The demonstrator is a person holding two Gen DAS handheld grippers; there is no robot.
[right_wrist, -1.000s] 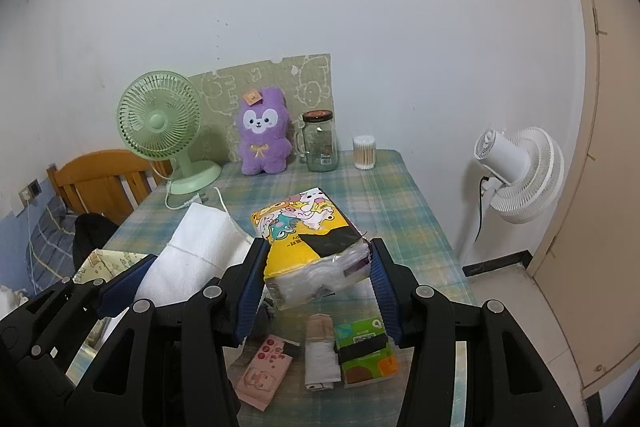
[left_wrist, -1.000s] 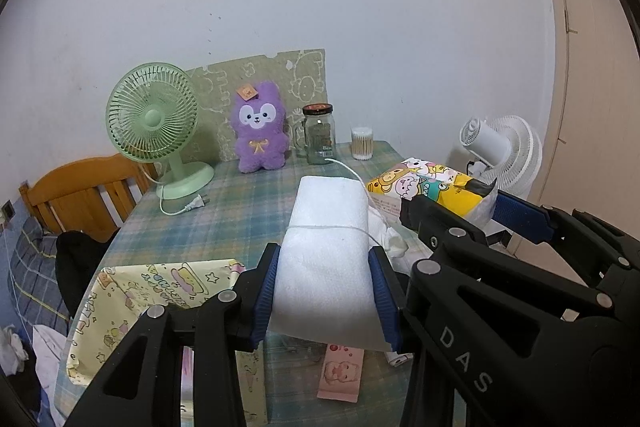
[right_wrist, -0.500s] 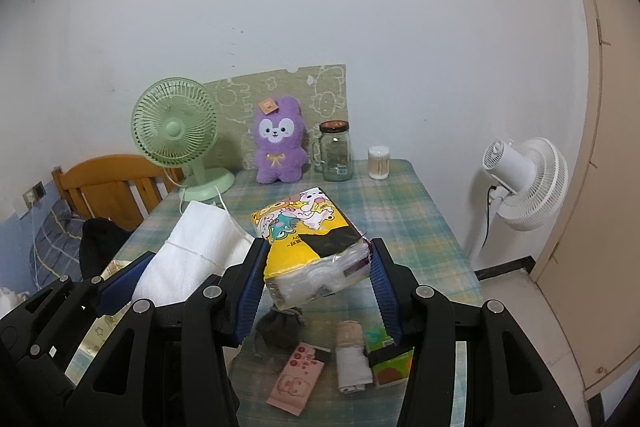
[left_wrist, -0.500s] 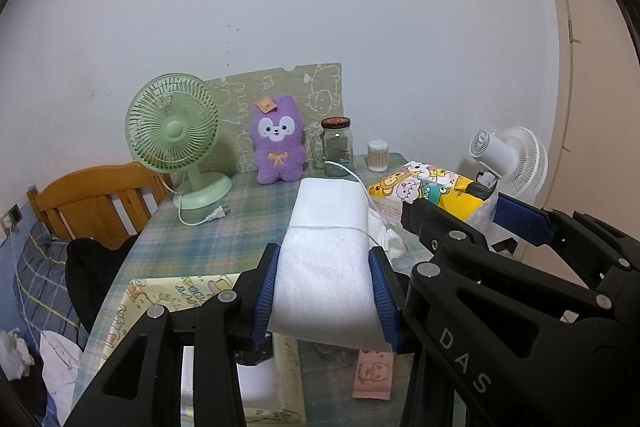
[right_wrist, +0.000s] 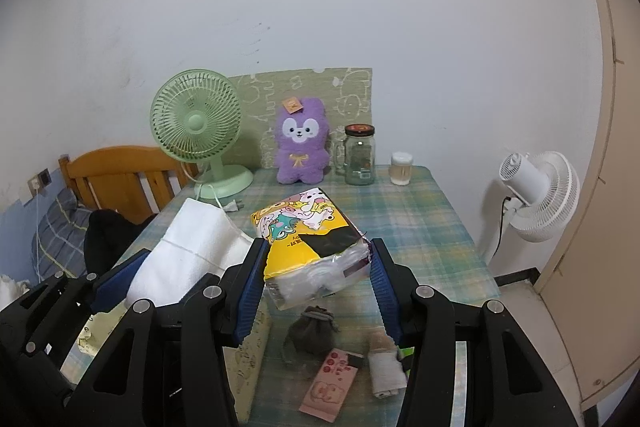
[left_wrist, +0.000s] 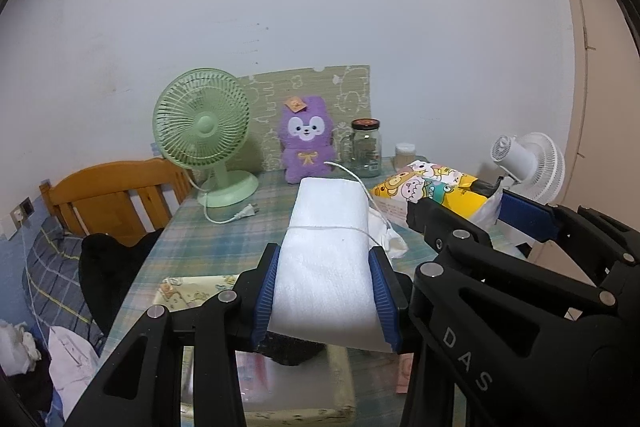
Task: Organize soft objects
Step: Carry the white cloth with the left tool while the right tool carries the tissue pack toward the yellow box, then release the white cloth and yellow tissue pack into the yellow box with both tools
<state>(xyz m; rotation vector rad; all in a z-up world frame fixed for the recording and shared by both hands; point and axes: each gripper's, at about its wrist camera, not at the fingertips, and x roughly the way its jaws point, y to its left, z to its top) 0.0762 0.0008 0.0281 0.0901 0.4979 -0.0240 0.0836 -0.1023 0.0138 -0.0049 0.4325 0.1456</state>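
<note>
My left gripper [left_wrist: 325, 289] pinches a white, string-tied roll of soft cloth [left_wrist: 327, 259]; my right gripper [right_wrist: 318, 281] squeezes a yellow cartoon-printed plastic pack of tissues [right_wrist: 310, 239]. I carry both above the checked bench [right_wrist: 420, 215], likely bound for the pale patterned storage box [left_wrist: 192, 287] below. The box's inside is mostly hidden by my fingers, and the small dark pouch [right_wrist: 312, 331] beneath is blurred.
</note>
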